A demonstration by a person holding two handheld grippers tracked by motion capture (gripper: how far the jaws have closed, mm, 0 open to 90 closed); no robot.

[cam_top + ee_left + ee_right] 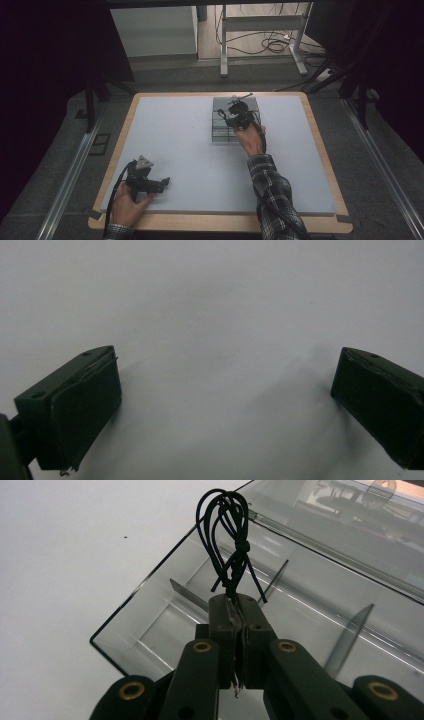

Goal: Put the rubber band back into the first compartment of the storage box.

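1. Desk (190, 165): pale grey mat on a wooden board, grey carpet and a white frame's legs beyond, dark surroundings.
2. Clear compartment box (222, 131) lies at 1 o'clock on the mat, partly hidden by the right tongs (235, 114).
3. Right tongs are clamped on a knotted bundle of black cord (227, 535) above the box.
4. Left tongs (166, 182), at 7 o'clock, gape wide over bare mat.

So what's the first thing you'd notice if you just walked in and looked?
The right gripper pinching a looped bundle of thin black cord, held over a clear plastic box with dividers at the far side of the white table. The left gripper waits open near the front edge.
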